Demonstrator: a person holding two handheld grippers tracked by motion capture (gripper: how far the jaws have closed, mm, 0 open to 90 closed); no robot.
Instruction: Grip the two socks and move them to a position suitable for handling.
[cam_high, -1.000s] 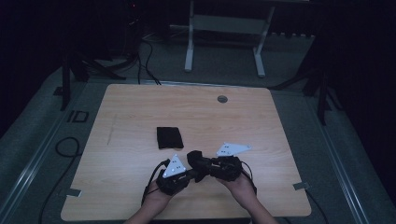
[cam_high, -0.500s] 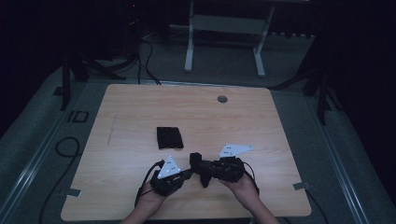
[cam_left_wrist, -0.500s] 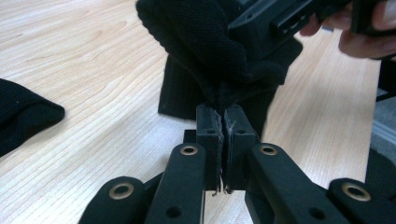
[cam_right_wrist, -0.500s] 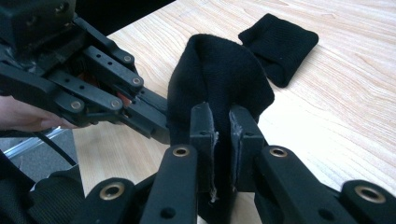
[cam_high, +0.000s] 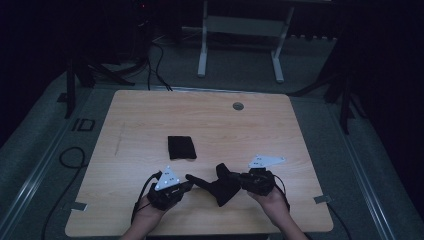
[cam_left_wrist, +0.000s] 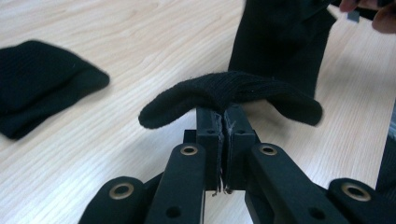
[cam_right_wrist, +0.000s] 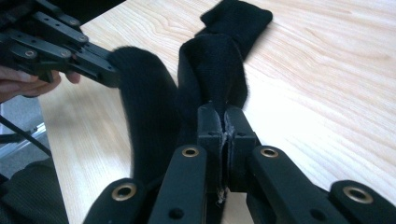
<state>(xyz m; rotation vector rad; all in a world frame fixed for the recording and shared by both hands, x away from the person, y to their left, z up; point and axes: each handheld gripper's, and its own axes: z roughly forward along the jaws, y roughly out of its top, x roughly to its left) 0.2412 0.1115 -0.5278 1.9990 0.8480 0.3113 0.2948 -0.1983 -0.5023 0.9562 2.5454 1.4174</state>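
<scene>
Near the folded black sock (cam_high: 181, 147), toward the table's (cam_high: 150, 115) front edge, we held a second black sock (cam_high: 222, 186) stretched between us: left gripper (cam_high: 186, 179) pinching one end, right gripper (cam_high: 235, 181), just closing, clamping the other.

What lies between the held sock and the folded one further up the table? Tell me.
Nothing visible. Both claws, left and right, pinch the black sock above bare table; the folded sock lies apart, with clear wood between.
</scene>
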